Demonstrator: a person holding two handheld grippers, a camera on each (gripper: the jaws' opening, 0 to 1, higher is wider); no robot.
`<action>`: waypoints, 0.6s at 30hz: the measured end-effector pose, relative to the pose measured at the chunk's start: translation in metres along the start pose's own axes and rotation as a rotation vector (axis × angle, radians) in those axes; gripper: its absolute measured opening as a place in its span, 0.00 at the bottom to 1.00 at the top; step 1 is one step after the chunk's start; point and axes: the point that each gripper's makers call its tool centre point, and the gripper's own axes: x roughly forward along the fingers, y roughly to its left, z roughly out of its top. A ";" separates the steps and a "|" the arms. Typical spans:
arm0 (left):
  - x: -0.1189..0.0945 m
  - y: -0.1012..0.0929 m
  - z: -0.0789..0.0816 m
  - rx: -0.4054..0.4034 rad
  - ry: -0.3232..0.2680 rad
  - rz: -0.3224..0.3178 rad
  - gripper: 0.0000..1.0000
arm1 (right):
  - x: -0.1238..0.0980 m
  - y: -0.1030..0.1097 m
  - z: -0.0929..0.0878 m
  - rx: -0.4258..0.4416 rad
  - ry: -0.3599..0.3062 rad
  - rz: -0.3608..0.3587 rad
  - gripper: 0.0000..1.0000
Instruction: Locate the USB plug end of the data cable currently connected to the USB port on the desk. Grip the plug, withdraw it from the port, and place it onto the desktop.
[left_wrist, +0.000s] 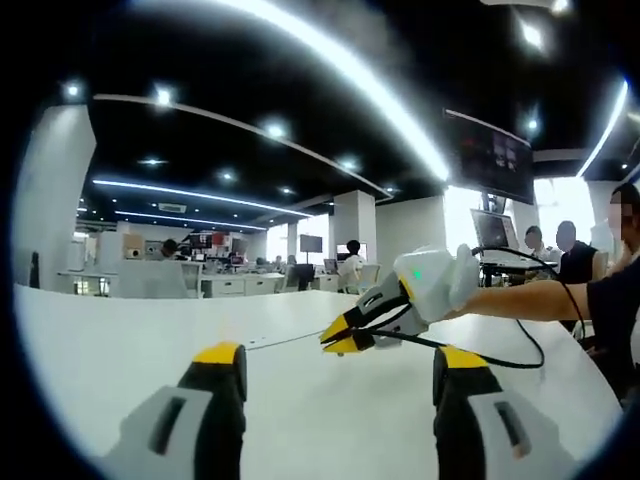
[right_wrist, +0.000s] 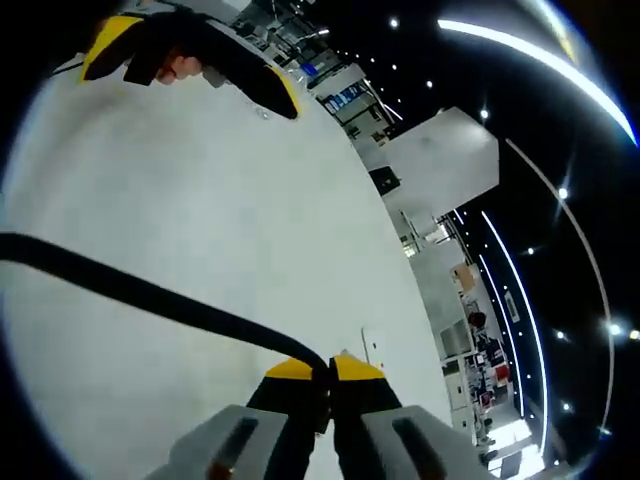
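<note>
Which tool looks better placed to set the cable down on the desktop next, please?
The right tool. Its jaws are closed on the black cable, held above the white desktop. The left tool is open and holds nothing, so it would probably need to take the cable first.

The grey, yellow-tipped left gripper hovers with jaws spread wide; the matching grey-and-yellow right gripper is clamped, on a bare outstretched forearm

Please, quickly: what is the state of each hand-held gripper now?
Left hand-held gripper: open, jaws wide apart, holding nothing, above the white desk.
Right hand-held gripper: closed, pinching the black cable.
</note>
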 end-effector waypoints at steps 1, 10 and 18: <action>0.000 0.000 0.000 0.000 0.000 0.000 0.76 | 0.000 0.000 0.000 0.000 0.001 0.002 0.06; 0.001 0.000 0.000 -0.001 0.002 -0.002 0.76 | 0.003 0.001 -0.002 -0.012 0.007 0.011 0.06; 0.002 0.000 -0.002 -0.005 0.007 -0.003 0.76 | 0.006 0.003 -0.008 -0.034 0.025 0.024 0.09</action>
